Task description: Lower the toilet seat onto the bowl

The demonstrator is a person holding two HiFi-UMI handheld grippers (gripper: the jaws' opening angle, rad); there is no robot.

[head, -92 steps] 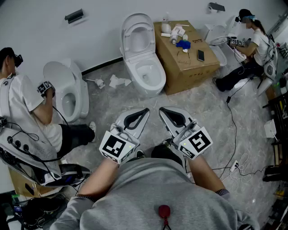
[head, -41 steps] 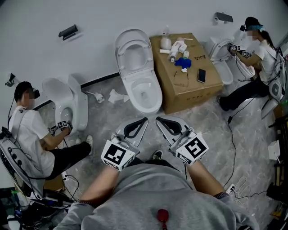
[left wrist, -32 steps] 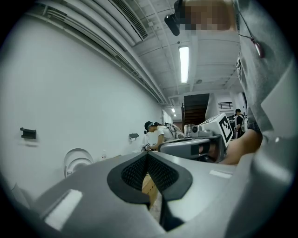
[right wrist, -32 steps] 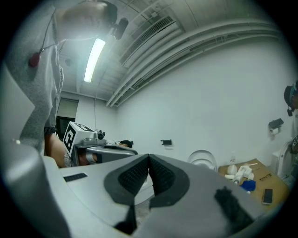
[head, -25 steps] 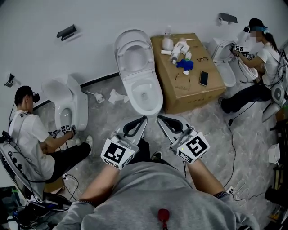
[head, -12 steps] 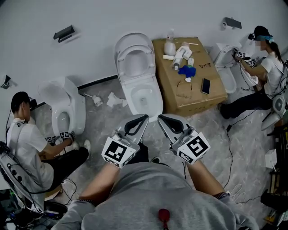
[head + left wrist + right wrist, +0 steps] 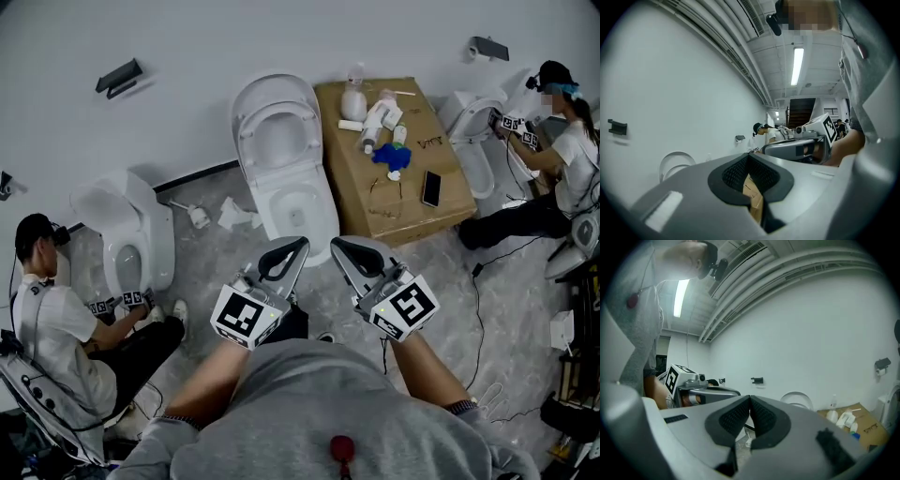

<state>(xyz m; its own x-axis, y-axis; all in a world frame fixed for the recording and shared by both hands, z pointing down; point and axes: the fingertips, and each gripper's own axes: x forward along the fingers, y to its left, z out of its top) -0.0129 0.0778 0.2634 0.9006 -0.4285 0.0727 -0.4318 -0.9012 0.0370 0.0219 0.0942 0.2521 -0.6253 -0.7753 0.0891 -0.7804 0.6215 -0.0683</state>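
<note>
Risk: toilet seat (image 7: 249, 141) stands upright vs lid at the wall, well ahead of me. Left gripper (image 7: 300, 246) & right gripper (image 7: 337, 246) are both pinched closed, empty. If I push w/ closed tips, seat could slip & slam onto bowl (image 7: 322, 212).

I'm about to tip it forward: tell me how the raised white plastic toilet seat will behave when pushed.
The raised white plastic toilet seat looks like a rigid ring, so it probably swings down in one piece. It stands near upright, so it likely needs only a nudge, then may drop hard onto the white ceramic bowl. Its glossy surface may be slippery.
</note>
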